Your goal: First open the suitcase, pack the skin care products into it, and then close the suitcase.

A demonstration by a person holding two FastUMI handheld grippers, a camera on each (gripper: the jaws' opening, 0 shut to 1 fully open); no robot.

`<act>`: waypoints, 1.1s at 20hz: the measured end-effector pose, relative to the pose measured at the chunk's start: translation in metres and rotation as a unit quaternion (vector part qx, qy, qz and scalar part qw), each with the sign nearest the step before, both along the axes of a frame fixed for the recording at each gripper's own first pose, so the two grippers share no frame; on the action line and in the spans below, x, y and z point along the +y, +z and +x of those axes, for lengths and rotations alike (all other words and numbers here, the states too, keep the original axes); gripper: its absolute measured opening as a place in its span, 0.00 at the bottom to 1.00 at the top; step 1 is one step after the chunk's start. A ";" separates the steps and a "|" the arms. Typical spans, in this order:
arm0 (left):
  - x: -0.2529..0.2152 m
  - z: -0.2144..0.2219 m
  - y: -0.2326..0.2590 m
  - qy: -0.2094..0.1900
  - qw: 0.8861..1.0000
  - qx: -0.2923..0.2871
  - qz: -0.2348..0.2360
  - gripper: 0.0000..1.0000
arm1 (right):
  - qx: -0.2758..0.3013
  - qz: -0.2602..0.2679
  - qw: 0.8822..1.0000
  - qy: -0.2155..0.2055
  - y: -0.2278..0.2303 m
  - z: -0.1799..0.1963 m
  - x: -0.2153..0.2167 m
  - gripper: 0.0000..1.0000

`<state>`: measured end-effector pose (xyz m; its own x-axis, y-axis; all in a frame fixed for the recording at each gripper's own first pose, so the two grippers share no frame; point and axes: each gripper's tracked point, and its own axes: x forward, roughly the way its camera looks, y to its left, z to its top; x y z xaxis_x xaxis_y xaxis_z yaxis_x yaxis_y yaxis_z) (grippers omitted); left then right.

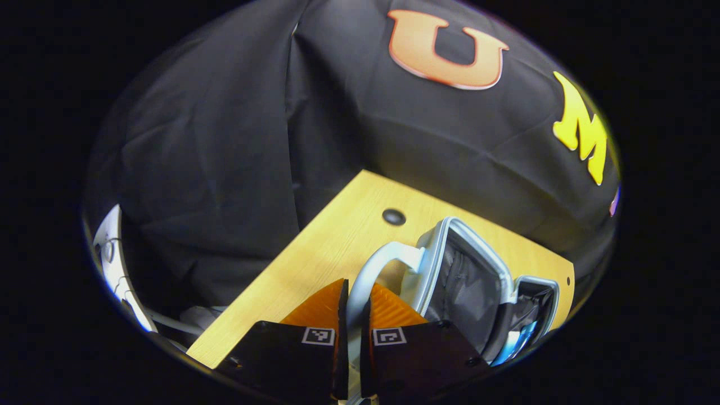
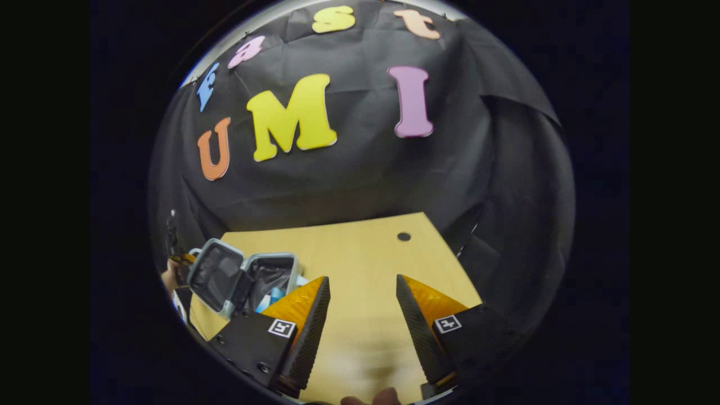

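A small light blue suitcase (image 1: 444, 264) stands open on the wooden table (image 1: 332, 247), its dark lined lid tilted up. My left gripper (image 1: 355, 292) is shut on the suitcase's pale handle (image 1: 374, 264), which loops up between its fingers. Blue skin care products (image 1: 520, 337) lie in the lower half. In the right gripper view the open suitcase (image 2: 225, 275) sits at the far left with a blue product (image 2: 271, 297) inside. My right gripper (image 2: 363, 287) is open over bare table, right of the case, with nothing between its fingers.
The table (image 2: 360, 247) has a round dark cable hole (image 1: 394, 216), seen also as a hole (image 2: 404, 236) near the far edge. A hand (image 2: 169, 277) shows behind the suitcase. White cables (image 1: 180, 320) lie off the table's left side.
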<state>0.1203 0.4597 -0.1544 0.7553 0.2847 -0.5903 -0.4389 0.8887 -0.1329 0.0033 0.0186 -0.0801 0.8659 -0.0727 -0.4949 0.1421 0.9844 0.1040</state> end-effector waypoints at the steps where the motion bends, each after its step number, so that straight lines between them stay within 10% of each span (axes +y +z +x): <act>1: -0.014 -0.003 0.025 0.006 1.000 -0.019 0.012 0.11 | -0.008 -0.001 1.000 -0.006 -0.001 -0.001 -0.003 0.71; 10: -0.247 -0.022 0.159 -0.072 0.978 -0.134 0.141 0.10 | -0.043 0.021 0.998 -0.030 0.013 -0.023 -0.058 0.71; 22: -0.489 -0.004 0.041 -0.186 0.964 -0.138 0.128 0.10 | -0.038 -0.085 0.995 -0.047 0.023 -0.076 -0.151 0.71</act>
